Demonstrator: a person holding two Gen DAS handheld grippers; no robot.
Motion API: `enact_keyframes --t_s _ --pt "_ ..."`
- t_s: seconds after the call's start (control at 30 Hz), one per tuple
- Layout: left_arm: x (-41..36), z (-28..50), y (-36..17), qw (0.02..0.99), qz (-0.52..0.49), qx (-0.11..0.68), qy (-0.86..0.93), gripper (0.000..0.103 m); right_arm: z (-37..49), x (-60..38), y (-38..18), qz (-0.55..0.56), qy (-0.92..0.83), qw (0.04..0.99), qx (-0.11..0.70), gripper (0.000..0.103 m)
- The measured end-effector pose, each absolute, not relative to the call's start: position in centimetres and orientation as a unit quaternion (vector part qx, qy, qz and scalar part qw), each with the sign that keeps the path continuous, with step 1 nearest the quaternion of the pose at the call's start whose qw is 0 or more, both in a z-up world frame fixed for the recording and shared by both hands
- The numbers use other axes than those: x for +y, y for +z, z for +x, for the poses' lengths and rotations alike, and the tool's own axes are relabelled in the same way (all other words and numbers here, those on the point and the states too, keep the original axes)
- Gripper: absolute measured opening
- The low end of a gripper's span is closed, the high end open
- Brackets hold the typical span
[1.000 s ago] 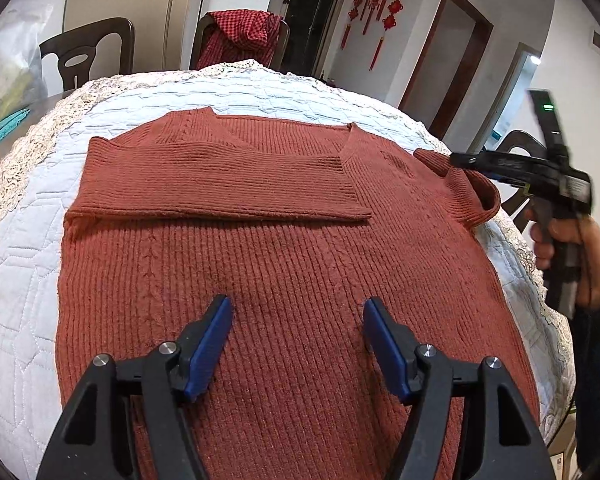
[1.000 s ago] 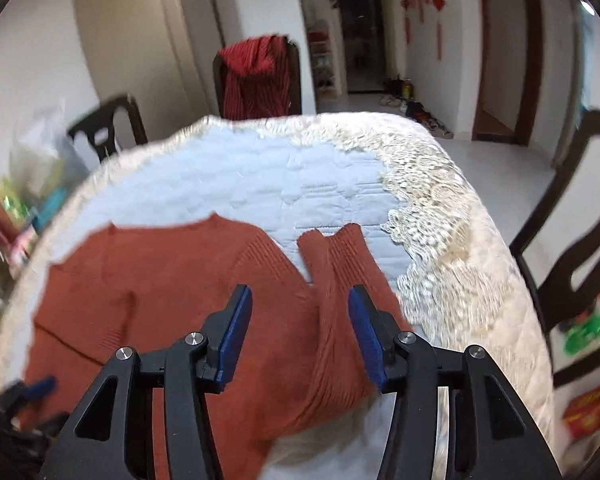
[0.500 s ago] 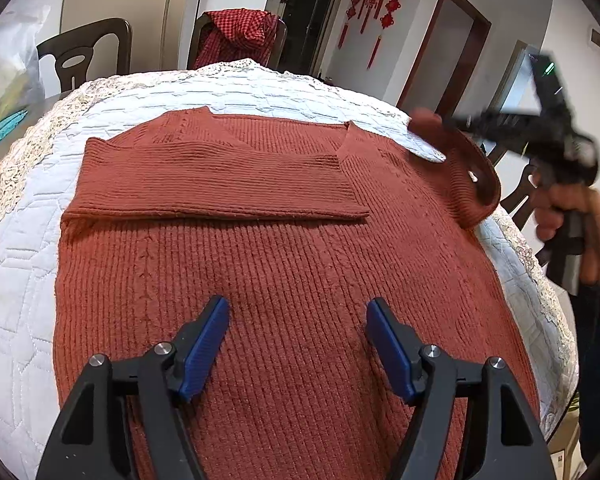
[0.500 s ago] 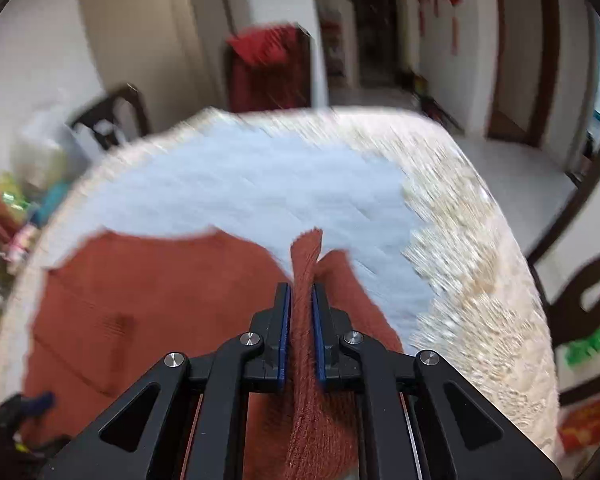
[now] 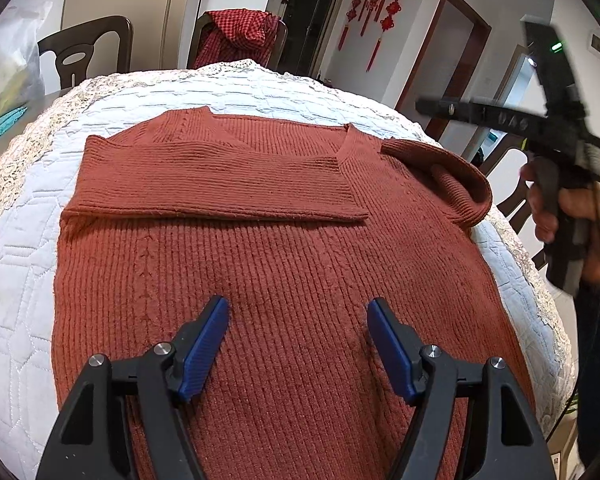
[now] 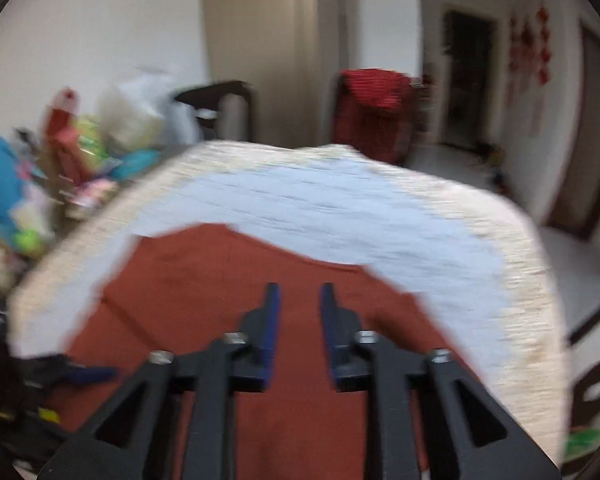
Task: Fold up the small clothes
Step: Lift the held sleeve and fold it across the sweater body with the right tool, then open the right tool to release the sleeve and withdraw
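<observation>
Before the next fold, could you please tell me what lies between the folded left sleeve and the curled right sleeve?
Only the sweater's ribbed chest and V-neck lie between the left sleeve and right sleeve, as the left wrist view shows.

A home dining room: quilted table cover [image 5: 236, 92], wooden chairs [image 5: 88, 50], red knot hangings [image 5: 376, 4].

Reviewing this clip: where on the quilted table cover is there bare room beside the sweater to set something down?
Bare quilted cover runs between the sweater neckline and the far lace edge, and as a band along the sweater's left side. The right side is tight: the curled sleeve nearly reaches the edge. The clutter crowds the far left.
</observation>
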State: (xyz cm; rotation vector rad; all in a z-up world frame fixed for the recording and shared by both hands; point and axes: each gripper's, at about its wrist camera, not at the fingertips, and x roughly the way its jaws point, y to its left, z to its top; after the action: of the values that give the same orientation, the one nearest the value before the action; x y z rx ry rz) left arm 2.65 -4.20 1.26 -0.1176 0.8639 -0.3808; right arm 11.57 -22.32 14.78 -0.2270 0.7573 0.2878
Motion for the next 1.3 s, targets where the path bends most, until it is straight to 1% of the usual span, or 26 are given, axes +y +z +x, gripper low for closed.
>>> enact_keyframes --t_s 0.03,0.17,0.23,0.3,0.33,0.53,0.67,0.7,0.77,0.8,0.87,1.0,1.1,1.23,1.3 --pt "-4.2 2.6 1.3 0.889 -0.056 0.416 -0.183 0.074 12.1 -22.9 14.3 -0.117 0.129 0.907 0.382 0.050" --pt "-4.2 2.7 1.3 0.889 -0.059 0.416 -0.184 0.074 15.0 -24.6 11.1 -0.163 0.075 0.868 0.463 0.050" --pt "-4.1 2.7 1.3 0.888 -0.063 0.416 -0.185 0.074 16.2 -25.8 9.7 -0.155 0.061 0.853 0.494 0.049" --pt "-4.1 2.7 1.3 0.888 -0.064 0.416 -0.186 0.074 16.4 -26.0 9.3 -0.147 0.066 0.852 0.498 0.018" --pt "-4.1 2.7 1.3 0.888 -0.064 0.416 -0.186 0.074 16.3 -26.1 9.5 -0.145 0.066 0.855 0.493 0.009" --pt "-4.2 2.7 1.3 0.888 -0.060 0.417 -0.184 0.074 13.9 -24.9 13.9 -0.097 0.102 0.900 0.413 0.009" --pt "-4.1 2.7 1.3 0.888 -0.065 0.416 -0.186 0.074 12.0 -20.6 15.4 -0.086 0.174 0.904 0.382 0.009" --pt "-4.0 2.7 1.4 0.888 -0.068 0.416 -0.186 0.074 11.5 -19.3 15.3 -0.079 0.213 0.893 0.389 0.009" --pt "-3.7 2.8 1.7 0.886 -0.071 0.420 -0.185 0.074 10.8 -17.8 14.9 -0.074 0.257 0.875 0.403 0.015" --pt "-3.5 2.8 2.0 0.885 -0.073 0.422 -0.184 0.074 10.4 -17.3 14.8 -0.077 0.269 0.870 0.405 0.021" --pt "-2.8 2.7 3.2 0.888 -0.082 0.415 -0.179 0.074 9.0 -17.0 15.1 -0.084 0.286 0.869 0.396 0.036" --pt "-1.4 3.6 6.0 0.904 -0.096 0.381 -0.169 0.074 7.1 -19.7 15.8 -0.049 0.289 0.878 0.378 0.036" --pt "-1.6 5.6 7.2 0.907 -0.095 0.375 -0.165 0.074 7.1 -21.7 14.6 -0.030 0.246 0.886 0.391 0.036" --pt "-2.8 9.4 6.3 0.902 -0.084 0.393 -0.158 0.074 6.1 -23.8 11.3 -0.019 0.214 0.874 0.435 0.036" --pt "-3.5 11.1 5.1 0.894 -0.082 0.411 -0.158 0.071 5.3 -24.9 10.0 -0.004 0.208 0.869 0.449 0.036"
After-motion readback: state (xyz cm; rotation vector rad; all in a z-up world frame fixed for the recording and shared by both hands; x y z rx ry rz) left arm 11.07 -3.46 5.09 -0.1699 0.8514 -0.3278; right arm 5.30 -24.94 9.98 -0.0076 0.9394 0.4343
